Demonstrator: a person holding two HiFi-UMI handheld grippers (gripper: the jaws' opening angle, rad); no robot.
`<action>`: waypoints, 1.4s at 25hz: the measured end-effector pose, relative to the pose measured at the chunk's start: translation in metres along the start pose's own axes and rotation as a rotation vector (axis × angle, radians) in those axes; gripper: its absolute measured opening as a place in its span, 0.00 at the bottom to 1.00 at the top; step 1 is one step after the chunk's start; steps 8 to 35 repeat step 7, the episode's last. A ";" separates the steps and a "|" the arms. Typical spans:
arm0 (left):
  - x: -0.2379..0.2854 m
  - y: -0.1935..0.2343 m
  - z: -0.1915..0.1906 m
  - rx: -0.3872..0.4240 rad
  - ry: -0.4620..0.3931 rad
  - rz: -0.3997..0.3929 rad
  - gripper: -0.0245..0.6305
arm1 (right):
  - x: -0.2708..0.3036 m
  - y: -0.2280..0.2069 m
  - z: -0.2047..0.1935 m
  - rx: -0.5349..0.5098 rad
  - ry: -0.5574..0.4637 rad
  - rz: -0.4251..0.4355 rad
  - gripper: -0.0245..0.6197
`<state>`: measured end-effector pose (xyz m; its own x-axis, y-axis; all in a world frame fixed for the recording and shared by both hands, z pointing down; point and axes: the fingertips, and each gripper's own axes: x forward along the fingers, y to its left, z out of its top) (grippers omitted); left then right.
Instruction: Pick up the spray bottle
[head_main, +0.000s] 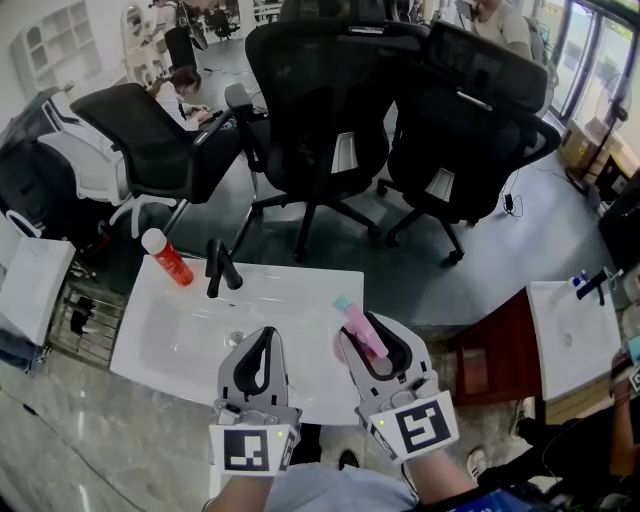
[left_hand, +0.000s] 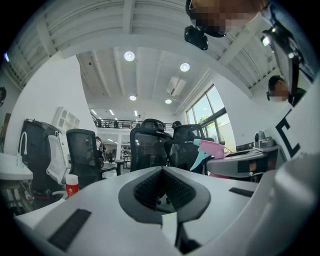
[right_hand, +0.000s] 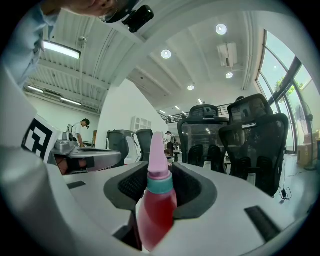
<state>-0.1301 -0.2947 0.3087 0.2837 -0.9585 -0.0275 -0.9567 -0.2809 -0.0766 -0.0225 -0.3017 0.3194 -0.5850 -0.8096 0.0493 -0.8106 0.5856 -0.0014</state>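
The spray bottle (head_main: 357, 322) has a red body, a teal collar and a pink trigger head. My right gripper (head_main: 373, 338) is shut on it and holds it above the front edge of the white sink (head_main: 170, 335). In the right gripper view the spray bottle (right_hand: 156, 200) stands upright between the ribbed pads (right_hand: 197, 187), its pink head rising above them. From the left gripper view the bottle's pink head (left_hand: 212, 148) shows at the right, over the right gripper (left_hand: 250, 161). My left gripper (head_main: 266, 338) hovers beside it to the left, level, fingertips together on nothing; its pads (left_hand: 172, 187) meet at the tip.
A black faucet (head_main: 220, 267) stands at the sink's back edge, with a red white-capped bottle (head_main: 167, 257) to its left. Black office chairs (head_main: 320, 110) crowd the floor behind. Another white sink (head_main: 570, 335) and a brown cabinet (head_main: 495, 345) sit at the right.
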 end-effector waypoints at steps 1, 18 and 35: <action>0.000 0.000 0.000 0.000 0.001 0.000 0.06 | 0.000 0.000 0.000 0.001 0.002 0.000 0.28; 0.000 -0.003 0.001 0.003 -0.004 -0.004 0.06 | -0.002 -0.001 0.000 0.003 0.004 -0.001 0.28; 0.000 -0.003 0.001 0.003 -0.004 -0.004 0.06 | -0.002 -0.001 0.000 0.003 0.004 -0.001 0.28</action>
